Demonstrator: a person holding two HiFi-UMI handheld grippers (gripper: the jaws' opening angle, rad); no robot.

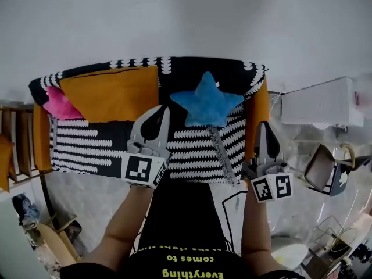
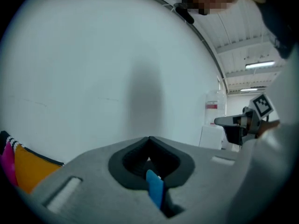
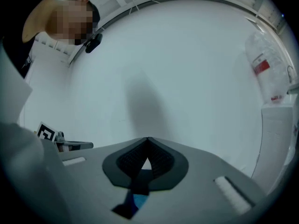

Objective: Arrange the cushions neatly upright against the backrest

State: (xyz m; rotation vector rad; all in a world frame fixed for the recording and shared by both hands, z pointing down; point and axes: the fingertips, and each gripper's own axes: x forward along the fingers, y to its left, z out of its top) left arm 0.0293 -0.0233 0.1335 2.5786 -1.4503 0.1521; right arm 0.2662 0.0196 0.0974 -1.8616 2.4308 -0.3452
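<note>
Left gripper and right gripper were both closed tight and held nothing, hovering before the black-and-white patterned sofa; the blue star-shaped plush cushion leaned upright against its backrest; the orange rectangular fabric cushion and pink plush cushion leaned there too, further left

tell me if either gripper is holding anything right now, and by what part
Nothing is held. The left gripper and the right gripper are both shut, with nothing between their jaws.
</note>
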